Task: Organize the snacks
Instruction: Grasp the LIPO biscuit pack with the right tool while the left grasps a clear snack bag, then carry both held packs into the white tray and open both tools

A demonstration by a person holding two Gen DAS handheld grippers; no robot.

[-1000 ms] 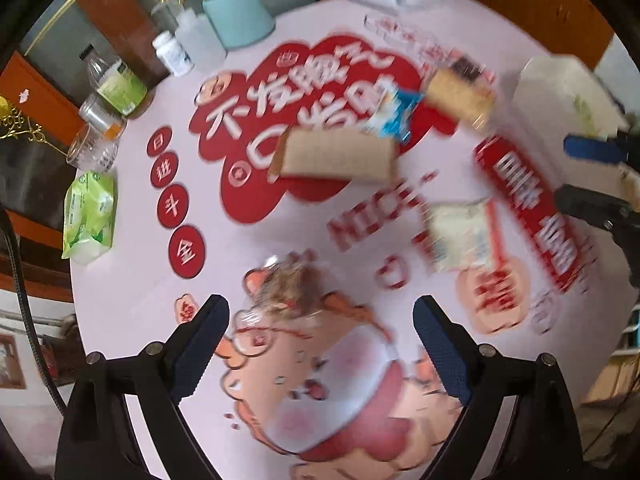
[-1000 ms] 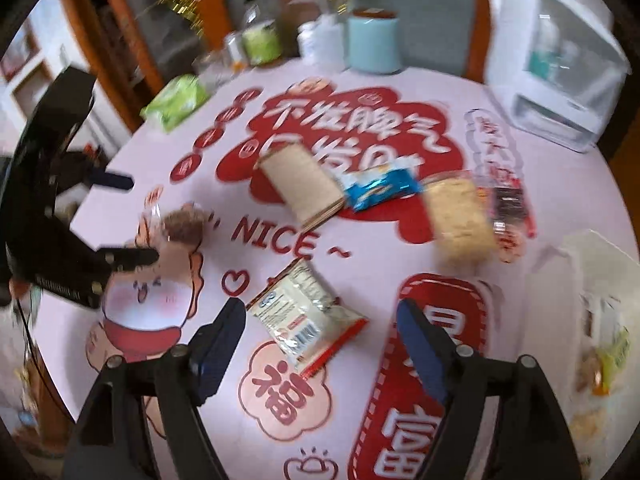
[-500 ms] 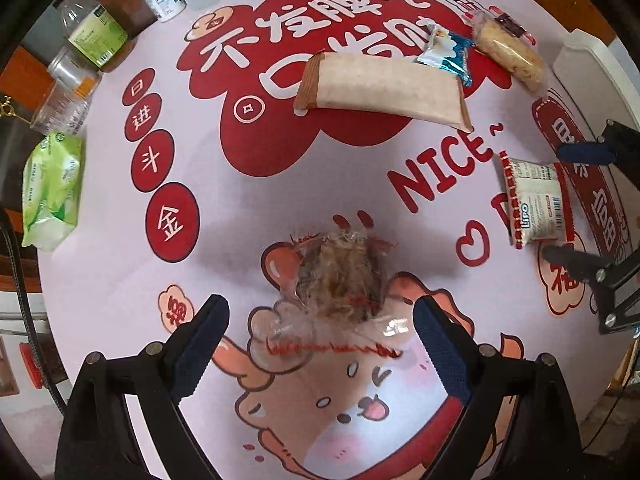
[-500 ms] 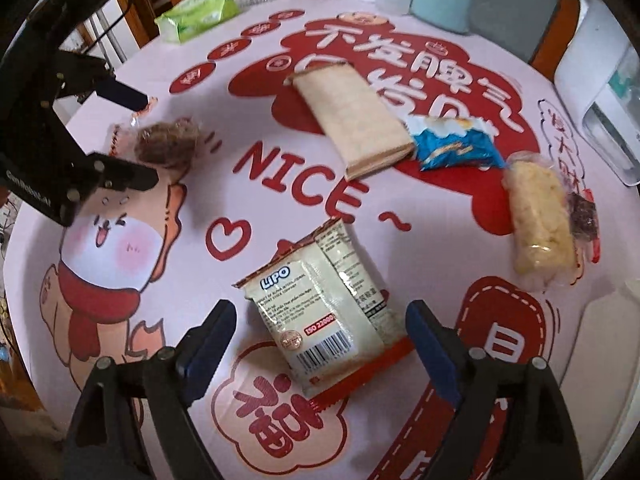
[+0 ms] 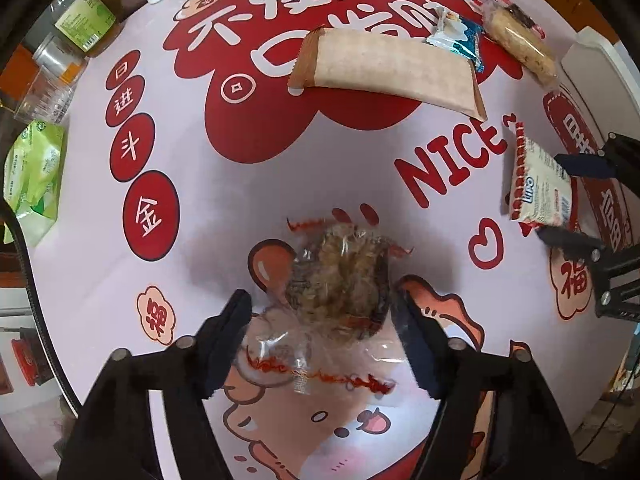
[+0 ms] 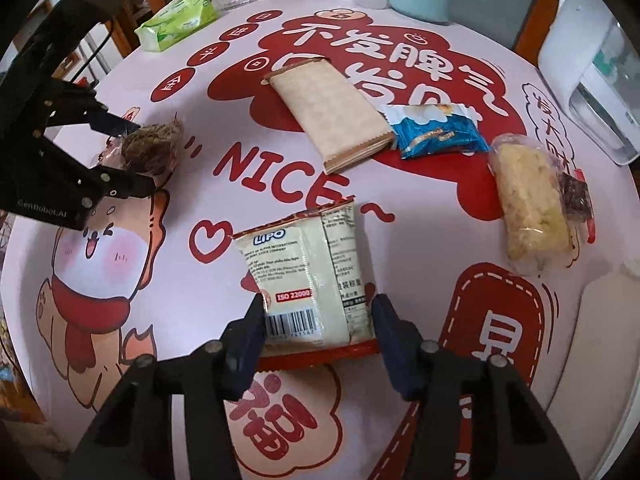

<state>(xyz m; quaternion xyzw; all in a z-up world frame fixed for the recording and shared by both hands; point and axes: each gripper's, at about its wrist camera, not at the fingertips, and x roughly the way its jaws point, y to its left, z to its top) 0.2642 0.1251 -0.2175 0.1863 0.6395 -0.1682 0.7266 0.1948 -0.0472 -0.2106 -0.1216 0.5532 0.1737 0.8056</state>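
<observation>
Closing on two snacks at once, both grippers stand low over the round table with its pink and red printed cloth. The right gripper has just been narrowing its jaws, and they now press the two sides of the white Lipo packet, which lies near the table edge closest to the person. The left gripper has also just been narrowing; its jaws stand at both sides of the clear bag with the brown shredded snack, but I cannot tell if the pads really press the bag or only reach it. This bag lies near the left edge of the table, on the cartoon animal print. Farther, at the middle of the table, the long beige wafer pack, the small blue packet and the yellow puffed bar in clear wrap lie loose and untouched. A white container at the right edge is probably the place for them. I judge that the task is at its early part: two snacks are being taken, three wait.
</observation>
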